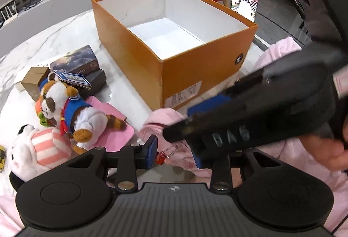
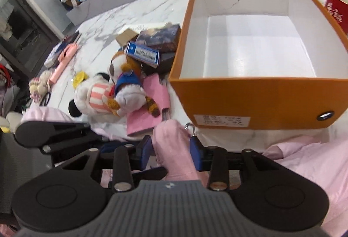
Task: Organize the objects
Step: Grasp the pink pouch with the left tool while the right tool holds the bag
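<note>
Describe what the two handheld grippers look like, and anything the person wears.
Both are matte black. The left gripper and right gripper each have blue-padded fingers, black linkage arms with silver pivot bolts, two round black discs, and a ribbed grey centre plate with a small white emblem. The right one's body carries white lettering and a green light. The person wears soft pink sleeves.

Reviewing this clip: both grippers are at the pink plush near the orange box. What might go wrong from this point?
1. The right gripper pinches only a narrow fold of the pink plush, which may slip out on lifting.
2. Its metal key ring and red charm dangle loose and might snag a finger or the orange box rim.
3. The grippers cross closely; the left gripper risks bumping the right.
</note>
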Demonstrator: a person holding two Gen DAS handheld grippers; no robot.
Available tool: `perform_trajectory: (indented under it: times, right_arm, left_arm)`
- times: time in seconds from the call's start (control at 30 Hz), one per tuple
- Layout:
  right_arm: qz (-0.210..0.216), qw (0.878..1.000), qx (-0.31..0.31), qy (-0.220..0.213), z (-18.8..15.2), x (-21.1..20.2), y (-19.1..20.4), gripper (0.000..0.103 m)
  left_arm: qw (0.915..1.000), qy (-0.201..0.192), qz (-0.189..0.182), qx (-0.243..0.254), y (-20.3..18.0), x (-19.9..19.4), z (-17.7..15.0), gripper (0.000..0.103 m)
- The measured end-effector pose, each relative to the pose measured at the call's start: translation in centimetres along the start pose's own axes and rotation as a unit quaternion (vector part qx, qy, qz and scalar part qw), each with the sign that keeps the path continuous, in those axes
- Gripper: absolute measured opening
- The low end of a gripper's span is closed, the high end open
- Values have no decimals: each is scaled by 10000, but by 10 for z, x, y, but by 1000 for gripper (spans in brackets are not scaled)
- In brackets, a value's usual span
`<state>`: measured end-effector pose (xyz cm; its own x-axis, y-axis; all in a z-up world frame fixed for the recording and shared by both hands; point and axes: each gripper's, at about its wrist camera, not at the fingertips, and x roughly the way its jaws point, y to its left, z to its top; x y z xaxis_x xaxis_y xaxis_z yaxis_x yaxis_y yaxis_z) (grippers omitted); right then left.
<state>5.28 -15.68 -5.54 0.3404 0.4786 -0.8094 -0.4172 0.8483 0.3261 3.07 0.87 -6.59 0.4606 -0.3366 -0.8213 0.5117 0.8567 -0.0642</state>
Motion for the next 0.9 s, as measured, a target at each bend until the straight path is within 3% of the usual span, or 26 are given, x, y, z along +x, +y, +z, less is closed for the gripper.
perform_trajectory:
  times: [0.17,0.23,0.37,0.5,0.73,0.9]
  right_arm:
    - [-87,9999,-17,77,-4,2,-8,41]
    - [-27,9999,8,110,-4,1,-12,33]
    - [-100,9999,24,36,-6,-6,-16,24]
    - [-73,9999,106,31,-7,-11,-22,24]
    - [-53,9995,307,68,-3,-7,-30,24]
    - [11,9991,401,106,-3,-5,-35,25]
  left_arm:
    - [9998,109,51,177,-3,1,0,41]
    - [9995,130,122,259,-3,-1,0,41]
    - [9960,230,629,588,-2,2,0,45]
    - [9868,391,1235,970,-3,21,4,45]
    - [9777,558,1508,1348,-11,60,17,45]
    - [9716,520,1773,1479,-8,69,19,32]
